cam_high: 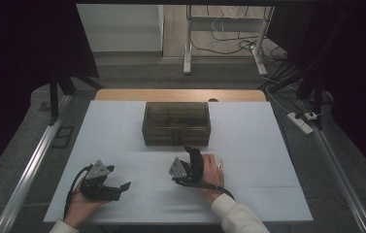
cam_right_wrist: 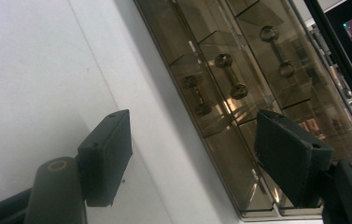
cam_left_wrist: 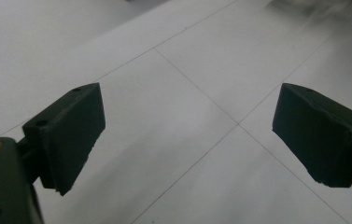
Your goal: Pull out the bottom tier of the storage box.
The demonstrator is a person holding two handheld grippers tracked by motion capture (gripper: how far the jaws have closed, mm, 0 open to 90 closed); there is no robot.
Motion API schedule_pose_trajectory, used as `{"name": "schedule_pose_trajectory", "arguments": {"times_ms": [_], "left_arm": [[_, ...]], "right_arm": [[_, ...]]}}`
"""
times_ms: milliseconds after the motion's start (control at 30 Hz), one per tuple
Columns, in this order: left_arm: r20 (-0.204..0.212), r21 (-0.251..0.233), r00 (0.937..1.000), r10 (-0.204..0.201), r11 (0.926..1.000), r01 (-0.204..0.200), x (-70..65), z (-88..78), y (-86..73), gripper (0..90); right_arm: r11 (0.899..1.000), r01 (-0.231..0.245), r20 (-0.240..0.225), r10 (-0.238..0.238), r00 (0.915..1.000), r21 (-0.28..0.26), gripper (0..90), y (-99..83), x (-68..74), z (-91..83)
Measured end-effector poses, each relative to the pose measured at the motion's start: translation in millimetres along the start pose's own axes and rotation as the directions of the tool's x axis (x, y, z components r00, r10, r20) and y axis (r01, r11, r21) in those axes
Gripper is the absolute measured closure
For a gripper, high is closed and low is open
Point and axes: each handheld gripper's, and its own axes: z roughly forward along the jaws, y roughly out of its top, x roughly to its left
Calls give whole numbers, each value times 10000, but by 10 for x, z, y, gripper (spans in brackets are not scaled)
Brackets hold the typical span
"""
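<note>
Nearest the camera in the high view, at the table's (cam_high: 248, 141) near edge: two hands, each with a gripper. Landmark for all places: the smoked, see-through box (cam_high: 176, 123) at mid-table.

Far to the near-left of the box: left gripper (cam_high: 117, 188), low over the white top, held in the left hand (cam_high: 81, 206), pointing rightward across the table. Jaws spread wide in the left gripper view (cam_left_wrist: 187, 135), nothing between them, only bare white surface with thin crossing seam lines beneath.

Just in front of the box, a little right of its centre: right gripper (cam_high: 193, 151), raised in the right hand (cam_high: 212, 174), white sleeve (cam_high: 236, 218) behind, tips aimed at the box's near face but apart from it. Jaws wide apart in the right gripper view (cam_right_wrist: 192, 154), gripping nothing; box front framed between and beyond them, not touched. Behind the brown front panel (cam_right_wrist: 239, 107): compartments with dividers and small dumbbell-shaped metal pieces (cam_right_wrist: 232, 74), exact kind hard to tell.

Right of the right hand, near-right of the box: a small pale object (cam_high: 220, 163) lying on the white top, too small to identify.
</note>
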Motion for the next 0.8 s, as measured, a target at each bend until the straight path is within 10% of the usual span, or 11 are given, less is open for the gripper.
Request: {"name": "schedule_pose_trajectory", "arguments": {"times_ms": [800], "left_arm": [[-27, 17, 10000, 32, 10000, -32, 2, -1, -9, 94]], "right_arm": [[9993, 363, 298, -364, 9989, 67, 316, 35, -27, 103]]}}
